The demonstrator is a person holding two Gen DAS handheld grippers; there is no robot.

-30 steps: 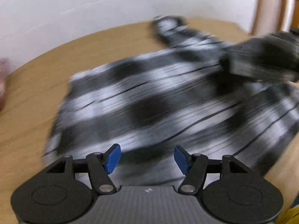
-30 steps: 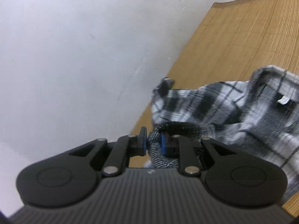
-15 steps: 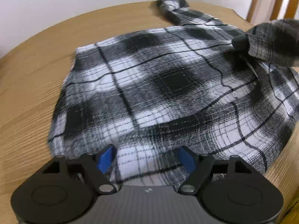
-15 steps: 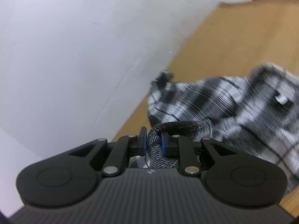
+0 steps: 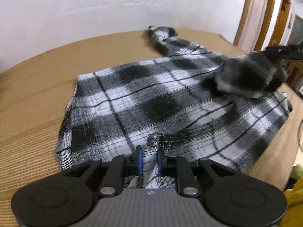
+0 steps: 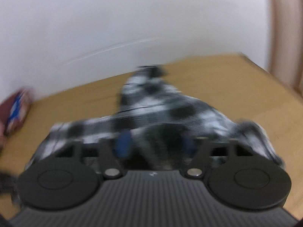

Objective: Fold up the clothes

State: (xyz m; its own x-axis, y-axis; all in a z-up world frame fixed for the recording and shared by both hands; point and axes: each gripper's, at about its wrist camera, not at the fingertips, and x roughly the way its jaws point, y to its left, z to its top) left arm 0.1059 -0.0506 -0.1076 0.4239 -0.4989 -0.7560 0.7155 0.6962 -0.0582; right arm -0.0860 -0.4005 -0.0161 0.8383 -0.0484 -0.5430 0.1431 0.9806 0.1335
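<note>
- Left wrist view: close over the plaid shirt [image 5: 151, 102], looking steeply down toward the far wall [image 5: 94, 3].
- Right wrist view: blurred, lower, facing the same wall; both share shirt and table [image 6: 236, 87].

A second earlier the left gripper [image 5: 149, 158] hung with its blue pads spread above the near hem of the plaid shirt [image 5: 144, 102]; its jaws were closing now, pinching a raised fold of that hem between them. The right gripper [image 6: 154, 144], which had been clamped on a bunched piece of the shirt, rolled level, and its jaws were opening, the blurred cloth lying loose between the parted pads.
</note>
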